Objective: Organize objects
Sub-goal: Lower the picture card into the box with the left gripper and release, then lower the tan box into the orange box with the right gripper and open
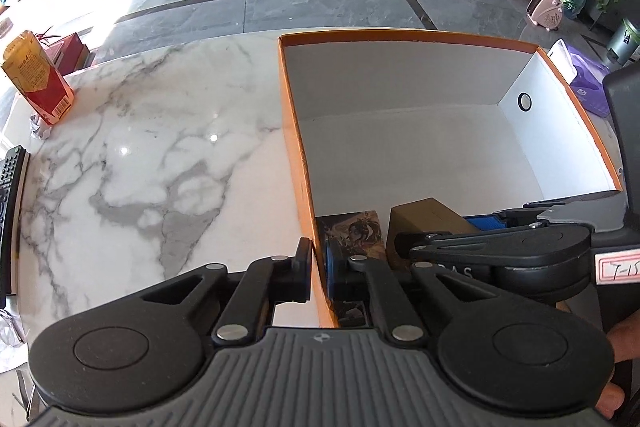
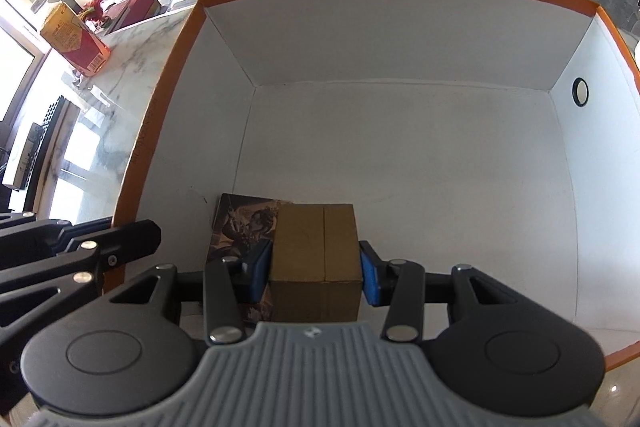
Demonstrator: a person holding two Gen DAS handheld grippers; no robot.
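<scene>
An open box with an orange outside and white inside (image 1: pixel 294 131) stands on the marble table (image 1: pixel 160 147). My left gripper (image 1: pixel 319 273) is shut on the near end of its left wall, one finger outside and one inside. Inside, at the near left corner, lies a flat dark box with a picture on it (image 2: pixel 240 223). Right beside it is a small brown cardboard box (image 2: pixel 316 251), and my right gripper (image 2: pixel 316 273) is shut on it, blue pads pressing on its two sides. Whether the brown box rests on the floor of the orange box or hangs just above it, I cannot tell.
A red and yellow carton (image 1: pixel 38 79) stands at the table's far left, with a black remote (image 1: pixel 10 187) nearer on the left edge. A purple pack (image 1: pixel 588 83) lies beyond the orange box's right wall. Most of the orange box's white floor (image 2: pixel 400 167) is bare.
</scene>
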